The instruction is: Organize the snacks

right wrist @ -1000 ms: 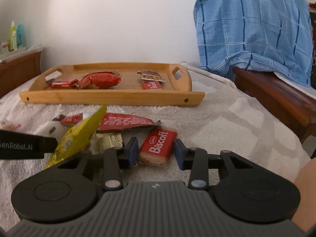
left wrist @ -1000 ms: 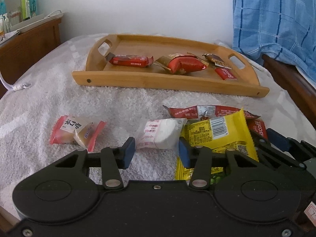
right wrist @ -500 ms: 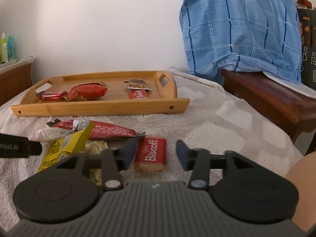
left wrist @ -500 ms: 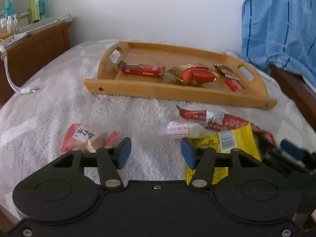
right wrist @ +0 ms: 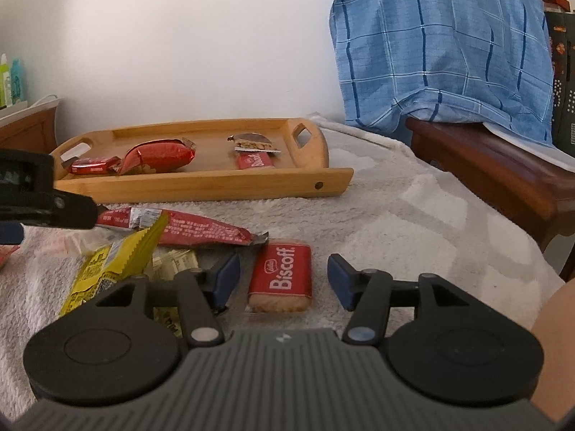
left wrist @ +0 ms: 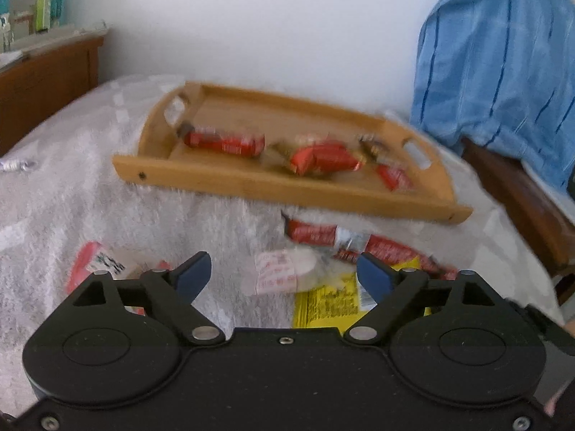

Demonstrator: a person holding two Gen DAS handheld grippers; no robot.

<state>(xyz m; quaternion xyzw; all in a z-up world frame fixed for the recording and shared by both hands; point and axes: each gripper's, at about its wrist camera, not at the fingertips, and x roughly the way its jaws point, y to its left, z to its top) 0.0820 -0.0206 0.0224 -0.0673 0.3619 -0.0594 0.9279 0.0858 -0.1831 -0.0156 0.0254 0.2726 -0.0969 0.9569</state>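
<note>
1. The step in hand looks like lining up two pickups at once: loose snacks lie on the pale towelling cloth [right wrist: 413, 215], and several are already in the shallow bamboo tray with cut-out handles [right wrist: 201, 188] beyond both grippers.

2. The left gripper [left wrist: 284, 274] has just been opening; its blue pads [left wrist: 192, 276] stand wide apart and press on nothing. The white, soft-looking packet with red print [left wrist: 284, 273] lies in the gap between them, slightly ahead, on the cloth and partly over the yellow foil packet [left wrist: 327, 305].

3. The right gripper [right wrist: 282, 282] has also just been opening; its jaws stand apart. The red Biscoff biscuit pack [right wrist: 282, 276] lies flat on the cloth between them, touched by neither pad.

4. To the right gripper's left and a little ahead sit the yellow foil packet and a long red wrapper [right wrist: 194, 231], close together and overlapping.

5. Judged next move, left: ease forward and down until the pads flank the white packet, then close gently, since it looks soft.

6. Judged next move, right: lower so the pads bracket the biscuit pack's long sides, close, lift clear of the long red wrapper's end, and carry it to a bare part of the tray.
</note>
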